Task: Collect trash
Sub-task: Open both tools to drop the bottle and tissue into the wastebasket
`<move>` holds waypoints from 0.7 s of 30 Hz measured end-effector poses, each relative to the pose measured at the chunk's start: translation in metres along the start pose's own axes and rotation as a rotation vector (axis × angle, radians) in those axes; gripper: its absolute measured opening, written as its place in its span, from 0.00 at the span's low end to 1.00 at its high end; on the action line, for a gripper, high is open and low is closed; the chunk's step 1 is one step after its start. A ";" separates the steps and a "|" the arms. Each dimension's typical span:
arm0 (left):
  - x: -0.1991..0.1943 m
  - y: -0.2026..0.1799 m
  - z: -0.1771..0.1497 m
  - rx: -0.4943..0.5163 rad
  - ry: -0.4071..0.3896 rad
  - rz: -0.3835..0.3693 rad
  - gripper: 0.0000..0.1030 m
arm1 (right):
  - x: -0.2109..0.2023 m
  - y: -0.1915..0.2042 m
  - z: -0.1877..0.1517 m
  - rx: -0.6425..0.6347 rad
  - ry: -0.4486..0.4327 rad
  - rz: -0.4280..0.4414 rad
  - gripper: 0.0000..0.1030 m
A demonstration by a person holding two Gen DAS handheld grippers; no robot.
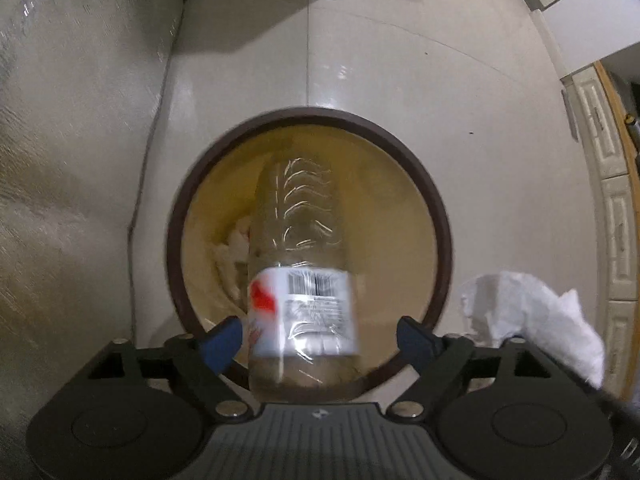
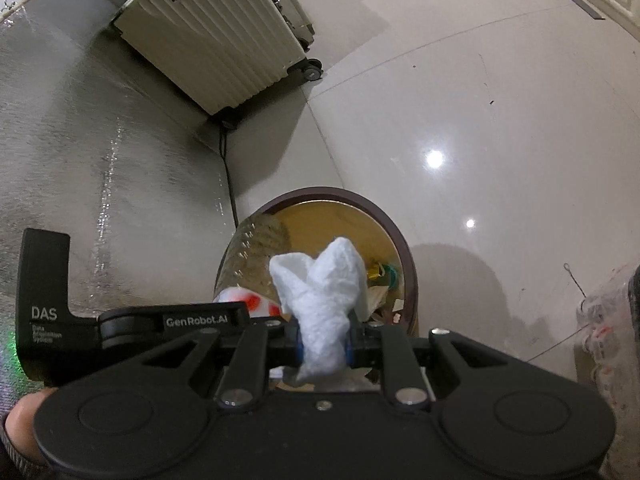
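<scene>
Both wrist cameras are looking steeply down along their own fingers, close above the round bin (image 1: 440,216) on the tiled floor (image 1: 400,80). The left view is sitting almost straight over the opening. The right view is tilting further out, taking in a suitcase (image 2: 216,36). The 2 views are sharing bin, floor and wall (image 2: 100,140).

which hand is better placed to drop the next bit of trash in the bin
Right. The right gripper is shut on the tissue above the bin. The left gripper is open; its bottle is already over the bin.
</scene>
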State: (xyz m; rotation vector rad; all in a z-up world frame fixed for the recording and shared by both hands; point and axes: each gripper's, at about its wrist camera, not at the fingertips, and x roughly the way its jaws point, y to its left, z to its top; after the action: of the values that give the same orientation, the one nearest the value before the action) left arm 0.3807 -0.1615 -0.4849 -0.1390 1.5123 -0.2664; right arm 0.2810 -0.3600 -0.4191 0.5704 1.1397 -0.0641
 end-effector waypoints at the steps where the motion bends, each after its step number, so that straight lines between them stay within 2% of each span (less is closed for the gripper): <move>1: 0.000 0.002 0.000 0.009 -0.001 0.012 0.83 | 0.002 0.001 0.001 -0.001 0.001 -0.003 0.18; 9: -0.011 0.020 -0.015 -0.013 -0.039 0.055 0.92 | 0.021 0.011 0.009 -0.028 0.024 -0.023 0.21; 12: -0.018 0.029 -0.019 -0.037 -0.050 0.080 0.95 | 0.027 0.016 0.014 -0.030 0.015 0.005 0.42; 13: -0.020 0.030 -0.021 -0.043 -0.050 0.086 0.97 | 0.027 0.017 0.015 -0.027 0.009 0.008 0.58; 14: -0.023 0.031 -0.022 -0.047 -0.052 0.093 0.97 | 0.028 0.018 0.016 -0.025 0.007 0.007 0.69; 16: -0.031 0.034 -0.025 -0.055 -0.063 0.108 1.00 | 0.030 0.022 0.015 -0.043 0.020 0.015 0.70; 21: -0.043 0.034 -0.028 -0.056 -0.085 0.136 1.00 | 0.031 0.025 0.006 -0.107 0.089 0.005 0.73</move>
State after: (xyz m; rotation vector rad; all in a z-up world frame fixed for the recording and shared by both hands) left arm 0.3538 -0.1153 -0.4537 -0.0900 1.4387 -0.1083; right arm 0.3078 -0.3338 -0.4339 0.4851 1.2201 0.0267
